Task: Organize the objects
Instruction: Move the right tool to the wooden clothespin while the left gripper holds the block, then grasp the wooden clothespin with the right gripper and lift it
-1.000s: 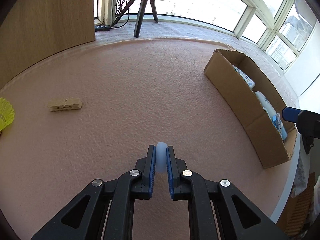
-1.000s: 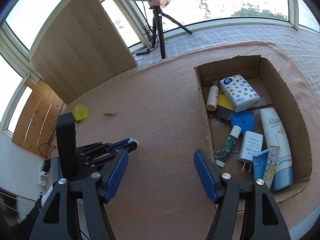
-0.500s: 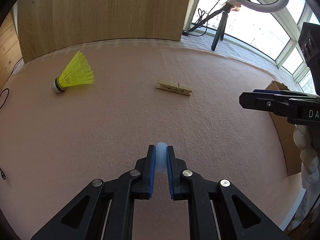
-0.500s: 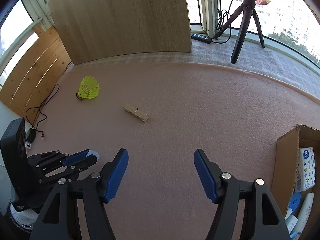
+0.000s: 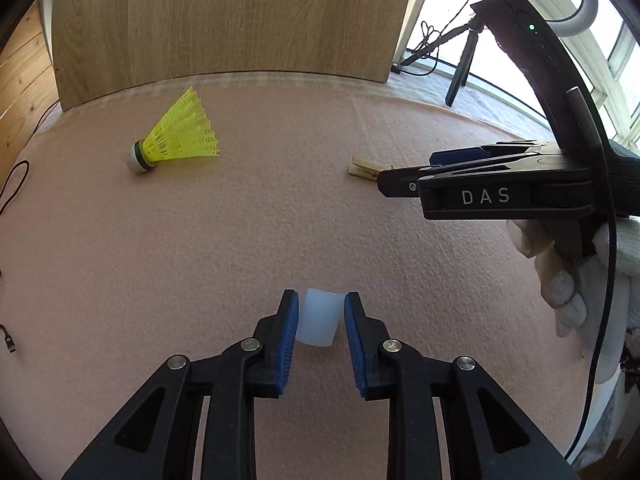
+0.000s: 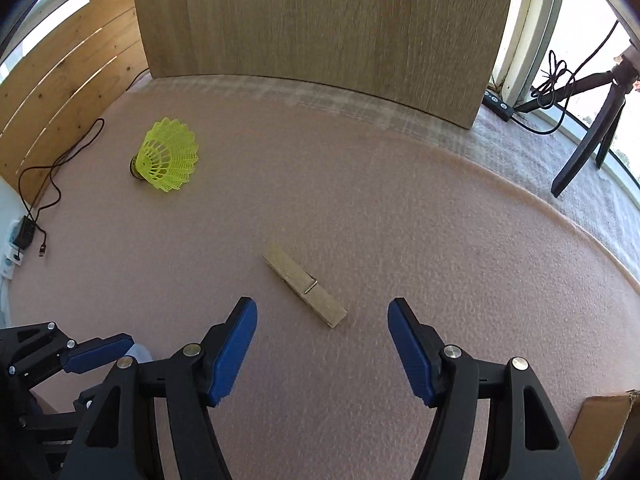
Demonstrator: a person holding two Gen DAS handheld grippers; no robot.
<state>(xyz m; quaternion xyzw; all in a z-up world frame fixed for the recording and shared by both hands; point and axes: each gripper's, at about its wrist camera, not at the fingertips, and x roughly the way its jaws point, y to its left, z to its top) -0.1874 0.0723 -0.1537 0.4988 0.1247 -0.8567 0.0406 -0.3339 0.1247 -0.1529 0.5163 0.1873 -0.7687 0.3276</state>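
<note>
— Looking at the left gripper first: what sits between its blue pads?

— A small translucent white cap, low in the centre of the left wrist view. The jaws have just been opening, and a thin gap shows on each side of the cap, so the pads no longer pinch it. It rests on the pink mat.

— And the right gripper?

— Its jaws stand wide apart and empty at the bottom of the right wrist view. A wooden clothespin lies diagonally on the mat just above the gap between the fingertips, touching neither.

— What lies further out?

— A yellow plastic shuttlecock lies on its side in the upper left of both views, well apart from the clothespin. In the left wrist view the right gripper comes in from the right edge, held by a hand in a white glove, with the clothespin partly hidden behind its tip.

— Anything at the edges?

— A wooden panel stands across the top, a black tripod is at the upper right, and a corner of a cardboard box shows at the lower right of the right wrist view.
</note>
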